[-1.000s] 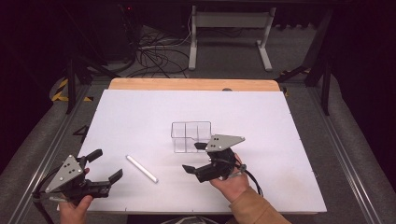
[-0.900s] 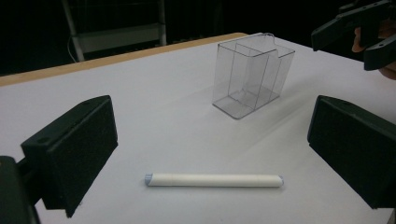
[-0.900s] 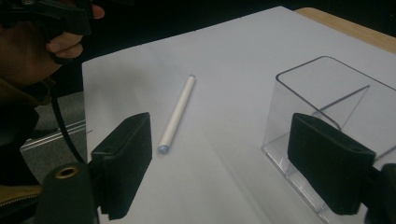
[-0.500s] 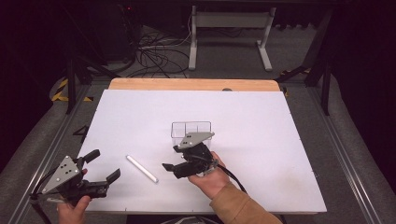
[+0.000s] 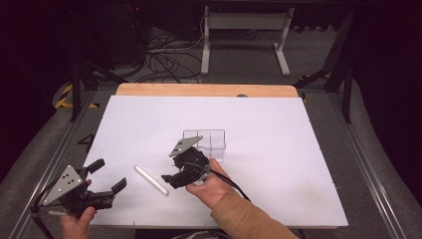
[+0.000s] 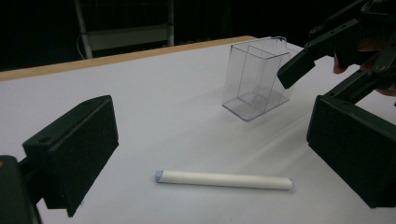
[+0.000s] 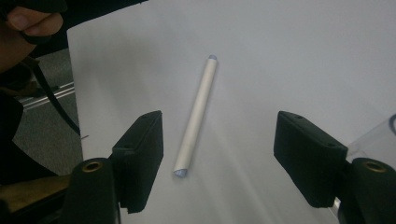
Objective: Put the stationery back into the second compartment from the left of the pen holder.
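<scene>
The white stick (image 5: 151, 179) lies flat on the white table (image 5: 298, 164), untouched. Right gripper (image 5: 171, 178) hangs just beside it, jaws apart and just been narrowing, nothing clamped. Behind sits a clear box (image 5: 211, 144). Left gripper (image 5: 107, 179) waits near the table's corner, jaws spread.

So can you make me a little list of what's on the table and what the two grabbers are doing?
table: white top
stick: white, lying flat, untouched
box: clear, upright, empty
left hand-held gripper: open, near the table's corner
right hand-held gripper: open, jaws just been closing, nothing between them, next to the stick
</scene>
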`<act>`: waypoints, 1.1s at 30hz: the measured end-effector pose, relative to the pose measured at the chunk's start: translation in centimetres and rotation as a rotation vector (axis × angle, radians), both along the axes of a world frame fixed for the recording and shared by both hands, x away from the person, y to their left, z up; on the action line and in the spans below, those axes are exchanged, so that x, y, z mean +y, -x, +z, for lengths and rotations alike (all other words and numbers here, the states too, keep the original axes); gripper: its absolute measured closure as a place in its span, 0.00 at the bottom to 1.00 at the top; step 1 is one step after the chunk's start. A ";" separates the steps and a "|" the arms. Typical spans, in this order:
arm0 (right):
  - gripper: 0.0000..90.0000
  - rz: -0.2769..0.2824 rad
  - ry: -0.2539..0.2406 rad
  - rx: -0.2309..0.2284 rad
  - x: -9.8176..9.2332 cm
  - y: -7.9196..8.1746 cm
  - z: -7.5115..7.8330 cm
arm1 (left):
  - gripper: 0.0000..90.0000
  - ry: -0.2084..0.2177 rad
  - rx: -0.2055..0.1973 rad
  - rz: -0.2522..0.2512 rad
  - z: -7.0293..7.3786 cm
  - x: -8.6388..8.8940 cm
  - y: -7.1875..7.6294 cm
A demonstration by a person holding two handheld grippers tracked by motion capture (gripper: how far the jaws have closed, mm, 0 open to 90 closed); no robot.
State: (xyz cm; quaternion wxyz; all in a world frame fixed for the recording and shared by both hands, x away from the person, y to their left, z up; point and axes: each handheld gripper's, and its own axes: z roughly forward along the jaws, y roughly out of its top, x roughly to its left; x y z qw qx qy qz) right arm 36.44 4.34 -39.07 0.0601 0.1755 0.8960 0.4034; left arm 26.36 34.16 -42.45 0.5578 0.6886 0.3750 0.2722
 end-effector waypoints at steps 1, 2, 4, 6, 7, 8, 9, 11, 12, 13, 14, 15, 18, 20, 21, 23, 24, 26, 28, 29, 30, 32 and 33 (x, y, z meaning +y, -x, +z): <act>0.38 0.002 0.007 0.002 0.3 0.0 -0.1 | 0.03 -0.001 0.002 0.002 0.0 0.1 0.0; 0.38 0.005 0.014 0.005 0.5 -0.1 -0.1 | 0.03 0.004 0.001 0.003 0.0 0.1 0.0; 0.40 0.010 0.022 0.009 0.9 -0.1 -0.3 | 0.03 0.006 0.002 0.010 -0.1 0.1 0.0; 0.41 0.010 0.032 0.011 1.3 -0.2 -0.4 | 0.03 0.014 0.007 0.011 -0.1 0.2 0.0; 0.41 0.011 0.039 0.013 1.5 -0.2 -0.5 | 0.04 0.013 0.010 0.012 -0.1 0.3 0.0; 0.42 0.014 0.044 0.014 1.7 -0.3 -0.6 | 0.04 0.013 0.012 0.014 -0.1 0.3 0.0; 0.42 0.012 0.047 0.021 2.0 -0.3 -0.7 | 0.04 0.013 0.012 0.014 -0.1 0.3 0.0; 0.44 0.017 0.059 0.030 2.4 -0.4 -0.9 | 0.04 0.013 0.009 0.020 -0.2 0.3 0.1; 0.44 0.019 0.062 0.033 2.7 -0.4 -1.0 | 0.04 0.010 0.009 0.022 -0.2 0.3 0.1; 0.45 0.024 0.066 0.037 3.0 -0.4 -1.2 | 0.04 0.006 0.010 0.025 -0.2 0.3 0.1; 0.46 0.027 0.070 0.040 3.3 -0.5 -1.3 | 0.04 0.004 0.008 0.026 -0.2 0.3 0.1; 0.47 0.027 0.074 0.047 3.6 -0.5 -1.4 | 0.04 0.004 0.008 0.026 -0.2 0.3 0.1; 0.49 0.039 0.088 0.055 4.4 -0.6 -1.9 | 0.04 -0.007 0.007 0.029 -0.2 0.2 0.2; 0.50 0.035 0.098 0.064 5.0 -0.7 -2.1 | 0.04 -0.008 0.007 0.028 -0.2 0.2 0.1; 0.50 0.036 0.105 0.066 5.2 -0.8 -2.2 | 0.04 -0.009 0.007 0.027 -0.2 0.2 0.1; 0.51 0.031 0.115 0.072 5.6 -0.9 -2.4 | 0.04 -0.010 0.007 0.027 -0.2 0.2 0.1; 0.51 0.029 0.121 0.073 5.8 -1.0 -2.5 | 0.04 -0.011 0.007 0.028 -0.2 0.1 0.1; 0.52 0.020 0.128 0.075 6.1 -1.1 -2.7 | 0.04 -0.012 0.007 0.028 -0.3 0.2 0.1; 0.52 0.015 0.139 0.074 6.3 -1.3 -2.9 | 0.04 -0.007 0.006 0.027 -0.3 0.1 0.0; 0.52 0.014 0.140 0.076 6.4 -1.4 -3.0 | 0.04 -0.007 0.006 0.027 -0.3 0.1 0.0; 0.52 0.009 0.144 0.077 6.5 -1.5 -3.2 | 0.04 -0.008 0.006 0.026 -0.3 0.1 0.0; 0.53 0.007 0.148 0.078 6.6 -1.6 -3.4 | 0.04 -0.012 0.008 0.026 -0.3 0.1 0.0; 0.53 0.006 0.153 0.080 6.7 -1.7 -3.4 | 0.04 -0.014 0.008 0.025 -0.3 0.1 0.0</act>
